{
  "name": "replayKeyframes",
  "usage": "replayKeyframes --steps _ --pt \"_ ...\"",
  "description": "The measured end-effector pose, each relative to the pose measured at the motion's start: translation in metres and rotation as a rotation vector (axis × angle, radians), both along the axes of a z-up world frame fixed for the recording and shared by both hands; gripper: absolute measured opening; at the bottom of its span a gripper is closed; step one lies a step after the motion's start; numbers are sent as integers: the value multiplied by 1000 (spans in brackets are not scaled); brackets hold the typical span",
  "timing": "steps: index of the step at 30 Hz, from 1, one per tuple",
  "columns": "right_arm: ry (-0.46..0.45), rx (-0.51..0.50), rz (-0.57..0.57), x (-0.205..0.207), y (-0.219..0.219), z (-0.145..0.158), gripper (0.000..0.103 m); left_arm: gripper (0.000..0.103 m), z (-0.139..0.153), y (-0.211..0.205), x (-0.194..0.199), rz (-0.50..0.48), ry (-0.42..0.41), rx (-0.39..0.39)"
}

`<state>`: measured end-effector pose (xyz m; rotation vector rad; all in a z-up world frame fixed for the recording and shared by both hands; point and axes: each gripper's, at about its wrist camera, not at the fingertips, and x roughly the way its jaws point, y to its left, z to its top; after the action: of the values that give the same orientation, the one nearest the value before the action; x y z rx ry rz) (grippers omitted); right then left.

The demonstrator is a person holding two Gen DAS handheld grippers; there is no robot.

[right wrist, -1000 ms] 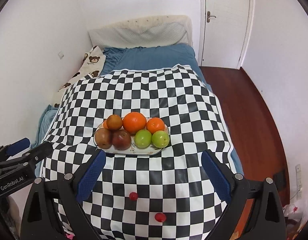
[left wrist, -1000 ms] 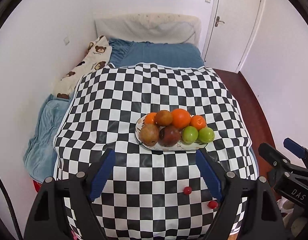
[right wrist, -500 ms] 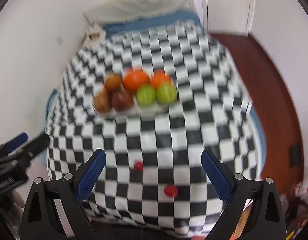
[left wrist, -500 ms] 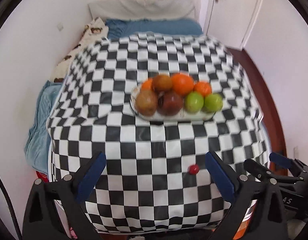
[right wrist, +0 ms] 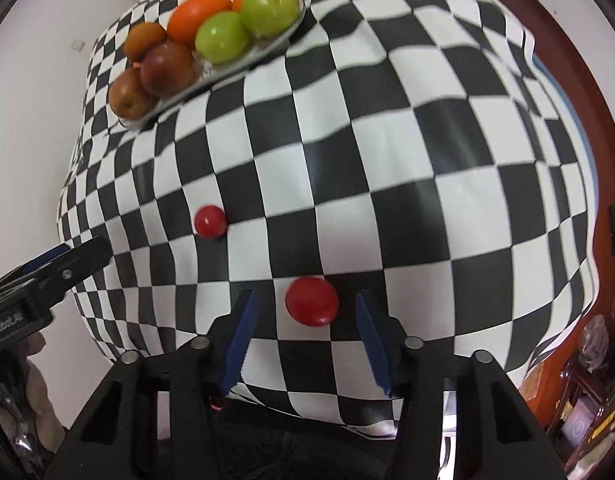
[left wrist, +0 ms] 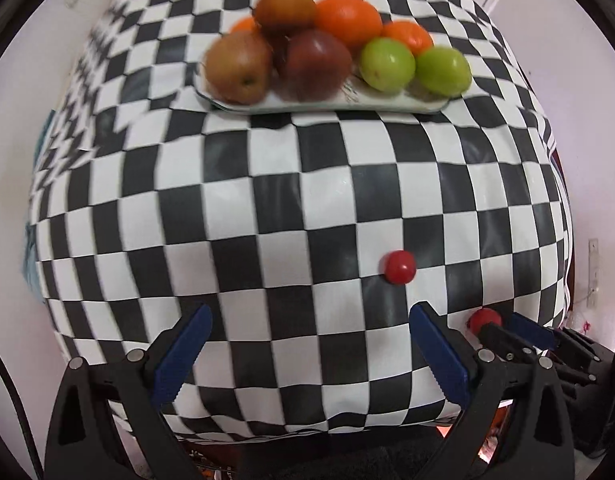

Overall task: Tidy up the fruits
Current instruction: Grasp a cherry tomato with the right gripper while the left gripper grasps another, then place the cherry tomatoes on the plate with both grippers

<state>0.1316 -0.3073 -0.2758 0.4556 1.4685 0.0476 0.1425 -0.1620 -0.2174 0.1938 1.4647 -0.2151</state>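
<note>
Two small red tomatoes lie on the checkered cloth [right wrist: 387, 140]. The nearer tomato [right wrist: 312, 301] sits between the blue pads of my right gripper [right wrist: 305, 303], whose jaws are closing, with a gap showing on each side of it. The other tomato [right wrist: 210, 221] lies free farther left, also seen as the loose tomato [left wrist: 400, 267] just ahead of my left gripper [left wrist: 309, 316], which is open and empty. At the far side a white plate [left wrist: 327, 106] holds oranges, green apples and brownish-red fruits.
The cloth [left wrist: 267, 200] drops off the table's near edge just under both grippers. A white wall stands on the left, a wooden floor [right wrist: 587, 60] on the right. Clutter [right wrist: 579, 412] lies at the lower right. The left gripper's fingers [right wrist: 79, 258] reach in from the left.
Both grippers have sunk toward the cloth and tipped downward, so bed and door left view. The right jaws narrowed around the nearer tomato. The left jaws widened slightly.
</note>
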Motion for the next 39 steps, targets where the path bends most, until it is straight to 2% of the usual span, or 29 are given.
replayKeyframes --steps 5,10,13,15,18,22,29,35,39 --pt "4 -1 20 1 6 -13 35 101 -11 -11 2 -13 15 -23" --pt "-27 -11 23 5 13 -18 34 97 -26 -19 4 -12 76 -64" --pt "-40 -4 16 4 12 -17 34 88 -37 -22 5 -5 119 -107" --pt "-44 -1 15 4 11 -17 34 78 -45 -25 7 5 152 -137" --pt "-45 1 10 8 7 -13 34 65 -58 -32 8 3 178 -140" --pt "-46 1 4 10 1 -11 34 53 -65 -40 6 -13 174 -127" --pt "-47 3 5 10 -1 -12 34 24 -57 -49 12 -33 137 -147" --pt "-69 14 6 17 0 -6 34 23 -49 -43 17 -13 123 -176" --pt "-105 41 -4 27 -3 8 34 23 -28 -29 43 27 121 -245"
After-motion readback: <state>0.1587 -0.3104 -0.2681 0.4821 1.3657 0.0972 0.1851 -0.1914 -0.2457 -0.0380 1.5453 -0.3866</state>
